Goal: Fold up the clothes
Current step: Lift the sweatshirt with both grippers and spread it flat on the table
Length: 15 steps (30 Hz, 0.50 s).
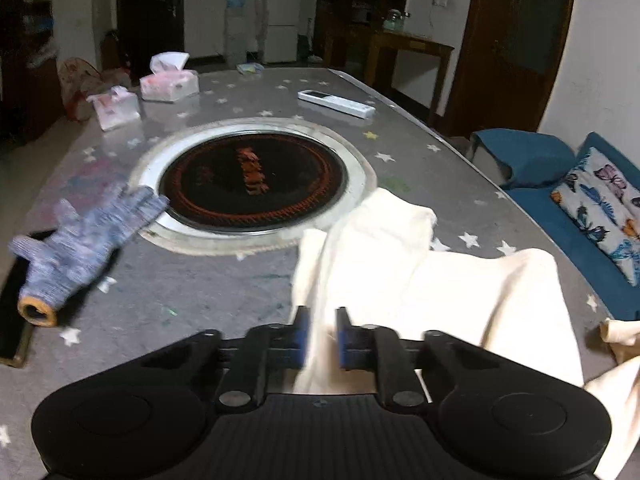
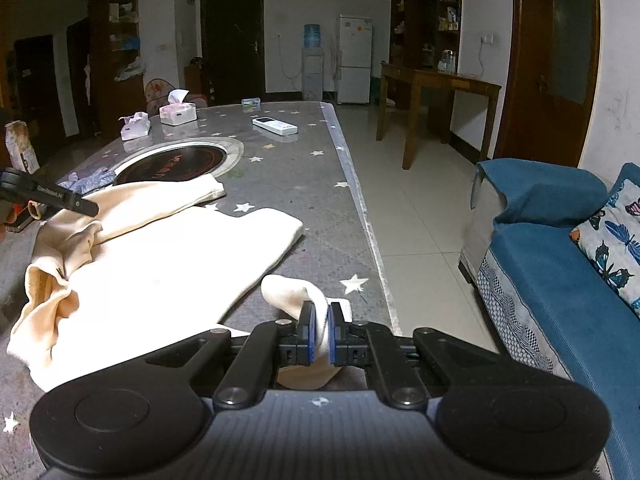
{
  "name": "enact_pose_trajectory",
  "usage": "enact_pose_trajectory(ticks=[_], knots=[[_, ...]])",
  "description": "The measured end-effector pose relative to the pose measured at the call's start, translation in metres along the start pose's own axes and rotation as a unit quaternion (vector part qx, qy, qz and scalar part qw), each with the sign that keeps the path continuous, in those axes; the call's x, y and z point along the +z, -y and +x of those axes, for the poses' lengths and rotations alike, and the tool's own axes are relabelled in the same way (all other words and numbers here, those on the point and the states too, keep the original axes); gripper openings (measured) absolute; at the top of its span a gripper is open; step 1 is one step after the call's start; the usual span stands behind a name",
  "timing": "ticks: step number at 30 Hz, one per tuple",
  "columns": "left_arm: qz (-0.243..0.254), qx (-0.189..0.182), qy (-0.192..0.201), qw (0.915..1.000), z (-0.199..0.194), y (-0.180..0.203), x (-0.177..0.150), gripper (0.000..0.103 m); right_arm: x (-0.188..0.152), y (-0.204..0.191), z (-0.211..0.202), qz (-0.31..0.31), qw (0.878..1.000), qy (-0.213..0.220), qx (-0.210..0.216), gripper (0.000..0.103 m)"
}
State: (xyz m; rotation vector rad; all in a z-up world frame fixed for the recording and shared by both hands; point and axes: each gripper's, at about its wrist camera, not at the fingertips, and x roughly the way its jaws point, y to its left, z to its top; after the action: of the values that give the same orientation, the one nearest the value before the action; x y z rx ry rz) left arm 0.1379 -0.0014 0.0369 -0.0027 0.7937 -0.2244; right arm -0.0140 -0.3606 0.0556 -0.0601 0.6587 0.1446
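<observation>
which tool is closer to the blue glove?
Left. The left tool grips the cream garment just across bare table from the glove. The right tool holds the garment's far corner near the table edge, well away from it.

The cloth [image 2: 160, 256] is cream. The table cover [image 2: 288, 168] is grey with little white stars. A round plate [image 1: 252, 182] in the table is black with red rings. The glove [image 1: 80, 236] is speckled blue with an orange cuff. The sofa [image 2: 560, 280] is blue, and its pillow [image 2: 616, 236] is white with butterflies
</observation>
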Motion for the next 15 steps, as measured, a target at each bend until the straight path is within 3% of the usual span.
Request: enact_pose_trajectory(ticks=[9, 15], knots=[[-0.04, 0.011, 0.062, 0.9972, -0.067, -0.015, -0.009, 0.003, -0.003, 0.005, -0.002, 0.001, 1.0, 0.002, -0.012, 0.005], [-0.074, 0.019, 0.088, 0.9932, -0.127, -0.031, -0.036, 0.003, -0.004, 0.006, -0.012, -0.004, 1.0, 0.01, -0.016, 0.005]])
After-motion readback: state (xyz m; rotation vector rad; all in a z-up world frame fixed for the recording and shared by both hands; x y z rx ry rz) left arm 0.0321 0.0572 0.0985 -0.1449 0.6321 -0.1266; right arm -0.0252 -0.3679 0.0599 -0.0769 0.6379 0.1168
